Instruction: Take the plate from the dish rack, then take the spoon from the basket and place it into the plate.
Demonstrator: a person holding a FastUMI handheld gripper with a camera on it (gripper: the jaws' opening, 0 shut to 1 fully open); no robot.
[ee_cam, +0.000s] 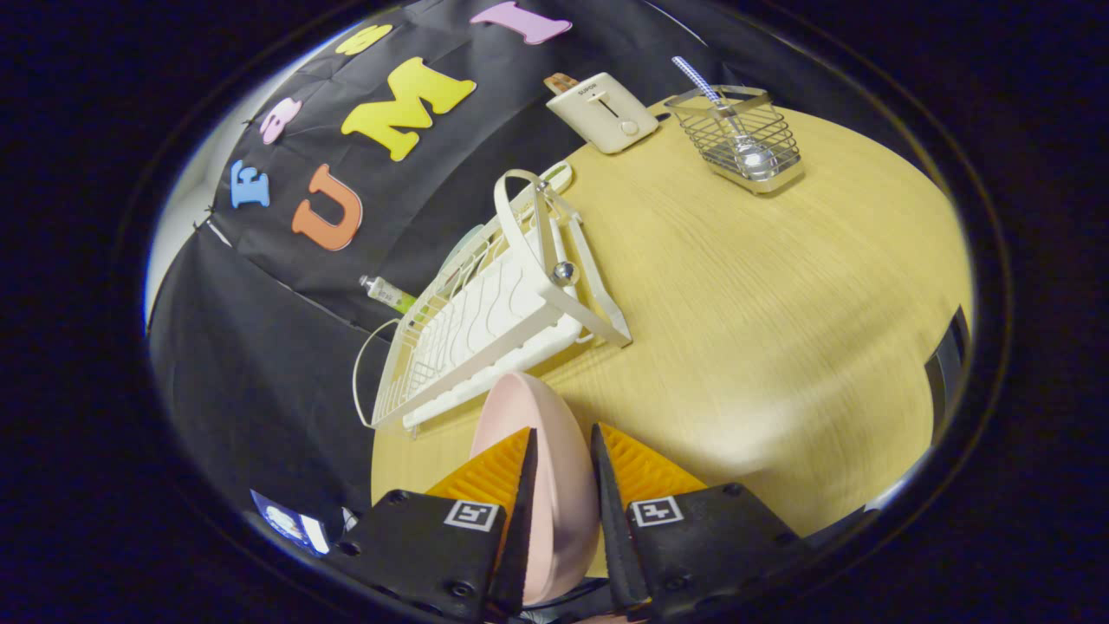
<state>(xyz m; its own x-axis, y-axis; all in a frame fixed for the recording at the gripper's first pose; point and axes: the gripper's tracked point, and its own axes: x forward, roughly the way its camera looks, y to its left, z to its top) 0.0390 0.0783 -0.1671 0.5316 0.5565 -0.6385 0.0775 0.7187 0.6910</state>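
Observation:
My gripper (563, 446) is shut on a pink plate (537, 407), which stands on edge between the two fingers, above the wooden table (780, 329). Just beyond the plate lies the white dish rack (494, 321), tilted in this view, with nothing pink left in it. Far across the table stands a wire basket (745, 139) with a spoon (736, 130) in it; its striped handle sticks up out of the basket and its bowl rests at the bottom.
A white toaster (606, 113) stands at the far edge, to the left of the basket. A small tube (387, 293) lies behind the rack by the black cloth wall. Bare table stretches between the rack and the basket.

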